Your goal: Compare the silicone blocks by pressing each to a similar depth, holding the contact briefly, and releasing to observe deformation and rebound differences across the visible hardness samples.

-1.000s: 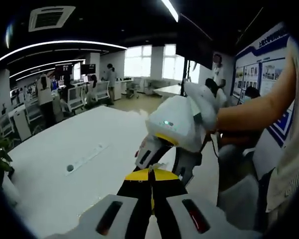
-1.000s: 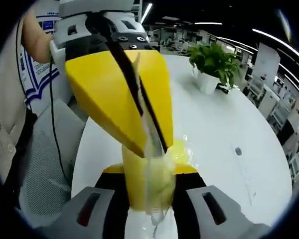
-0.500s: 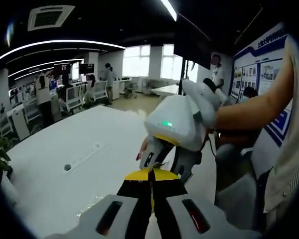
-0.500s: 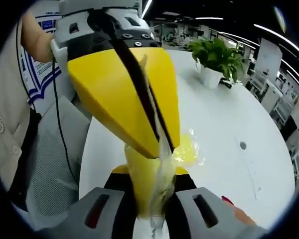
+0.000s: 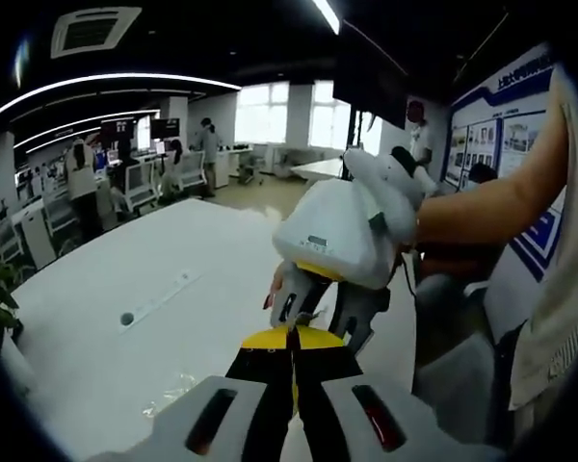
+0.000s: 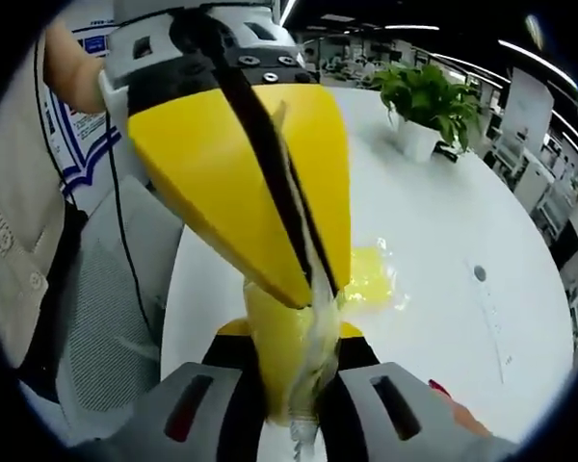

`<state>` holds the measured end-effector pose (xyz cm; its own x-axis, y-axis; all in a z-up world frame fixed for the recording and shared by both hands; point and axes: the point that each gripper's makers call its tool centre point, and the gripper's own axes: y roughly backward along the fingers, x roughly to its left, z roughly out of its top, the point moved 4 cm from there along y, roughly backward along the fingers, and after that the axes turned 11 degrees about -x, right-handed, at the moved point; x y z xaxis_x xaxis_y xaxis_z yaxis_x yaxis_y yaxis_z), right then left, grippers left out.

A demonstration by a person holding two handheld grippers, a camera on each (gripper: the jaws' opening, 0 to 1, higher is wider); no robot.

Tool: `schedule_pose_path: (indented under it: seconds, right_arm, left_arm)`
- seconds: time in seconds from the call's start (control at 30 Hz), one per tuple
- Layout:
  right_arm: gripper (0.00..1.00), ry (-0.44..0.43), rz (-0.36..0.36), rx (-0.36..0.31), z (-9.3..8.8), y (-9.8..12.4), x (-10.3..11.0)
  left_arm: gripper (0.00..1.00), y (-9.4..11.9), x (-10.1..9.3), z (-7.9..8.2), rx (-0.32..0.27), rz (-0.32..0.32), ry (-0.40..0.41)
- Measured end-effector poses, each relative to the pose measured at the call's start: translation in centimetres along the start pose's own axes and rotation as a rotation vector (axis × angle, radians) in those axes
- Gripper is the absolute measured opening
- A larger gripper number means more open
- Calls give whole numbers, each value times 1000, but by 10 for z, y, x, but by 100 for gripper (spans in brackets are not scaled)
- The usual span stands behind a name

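Observation:
A yellow silicone block (image 6: 281, 371) in a clear plastic wrapper (image 6: 318, 322) stands between the jaws of my right gripper (image 6: 289, 332), which is shut on it. My left gripper (image 6: 313, 289) comes down from above with its big yellow jaws closed on the wrapper's top edge. In the left gripper view my left gripper (image 5: 291, 337) is shut at the bottom, and the white right gripper (image 5: 313, 313) meets it from the right, held by a gloved hand. A second wrapped yellow block (image 6: 374, 281) lies on the white table (image 6: 443, 221).
A crumpled clear wrapper (image 5: 173, 393) lies on the table (image 5: 154, 279) near a small round hole (image 5: 127, 318). A potted plant (image 6: 422, 94) stands at the far end. A grey chair (image 6: 106, 318) and the person's arm (image 5: 491, 207) are close by.
Both grippers keep their holds. The views have swung slightly; the left gripper's tip sits a little further right and lower against the wrapped block.

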<state>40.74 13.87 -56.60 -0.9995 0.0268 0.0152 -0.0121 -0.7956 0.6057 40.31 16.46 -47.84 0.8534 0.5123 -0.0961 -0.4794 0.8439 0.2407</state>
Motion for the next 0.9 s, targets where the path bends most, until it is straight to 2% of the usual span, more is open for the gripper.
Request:
schedule_pose_path:
  seconds: [0.53, 0.9]
  right_arm:
    - [14, -10, 6, 11, 1, 4, 6]
    - [18, 10, -23, 22, -2, 8, 5]
  left_arm:
    - [0, 2, -7, 3, 12, -1, -1]
    - [0, 0, -10, 3, -1, -3, 14]
